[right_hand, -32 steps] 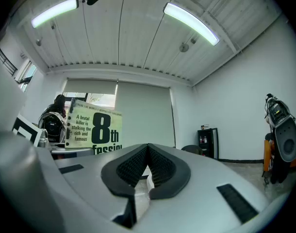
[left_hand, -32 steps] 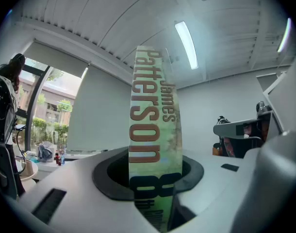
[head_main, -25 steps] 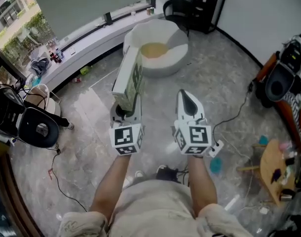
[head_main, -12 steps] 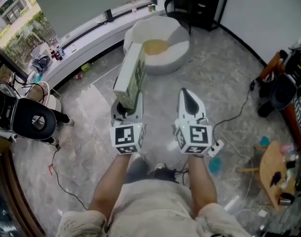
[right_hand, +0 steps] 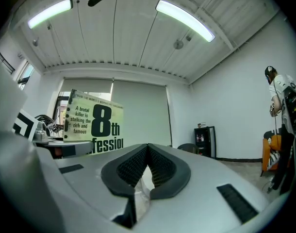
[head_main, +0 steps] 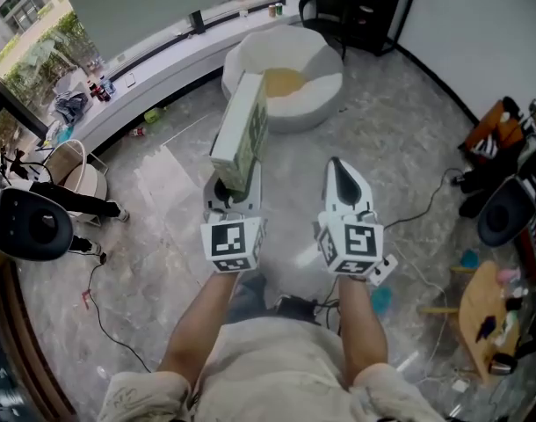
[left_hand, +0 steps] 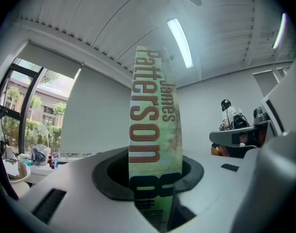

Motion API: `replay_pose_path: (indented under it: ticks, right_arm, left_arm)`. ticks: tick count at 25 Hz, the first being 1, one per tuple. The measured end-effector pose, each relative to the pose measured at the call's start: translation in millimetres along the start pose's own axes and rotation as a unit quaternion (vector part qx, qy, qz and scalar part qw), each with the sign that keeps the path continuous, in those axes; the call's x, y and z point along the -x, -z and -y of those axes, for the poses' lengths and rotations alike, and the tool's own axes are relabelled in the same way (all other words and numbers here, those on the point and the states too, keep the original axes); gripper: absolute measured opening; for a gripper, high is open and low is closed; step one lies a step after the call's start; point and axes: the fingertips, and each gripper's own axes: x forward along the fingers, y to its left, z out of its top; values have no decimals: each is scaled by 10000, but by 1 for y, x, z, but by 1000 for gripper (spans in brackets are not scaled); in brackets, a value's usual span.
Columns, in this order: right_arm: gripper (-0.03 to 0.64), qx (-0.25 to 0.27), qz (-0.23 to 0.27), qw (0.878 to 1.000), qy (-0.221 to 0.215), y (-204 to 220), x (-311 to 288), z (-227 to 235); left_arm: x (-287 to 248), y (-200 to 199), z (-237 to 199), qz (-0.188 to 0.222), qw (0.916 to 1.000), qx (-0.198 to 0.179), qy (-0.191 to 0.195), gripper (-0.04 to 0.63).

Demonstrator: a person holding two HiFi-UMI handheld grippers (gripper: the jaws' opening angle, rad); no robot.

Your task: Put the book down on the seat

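Gripped the book (head_main: 241, 132) upright in the left gripper (head_main: 235, 181), well short of the seat (head_main: 319, 99), with the right gripper (head_main: 339, 169) pinched shut on nothing; looked mid-carry, needing a reach over the seat, then release.

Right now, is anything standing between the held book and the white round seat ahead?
Nothing visible does: the left gripper holds the book upright, and only floor shows between it and the seat.
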Motion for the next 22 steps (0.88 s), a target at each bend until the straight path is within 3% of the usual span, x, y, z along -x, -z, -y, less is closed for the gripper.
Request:
replay_pose_path:
  ticks: [22]
  right_arm:
    - [3, 435, -284, 9986, -91, 16, -244, -69]
  left_arm:
    - [-177, 26, -176, 49, 9995, 296, 0, 166]
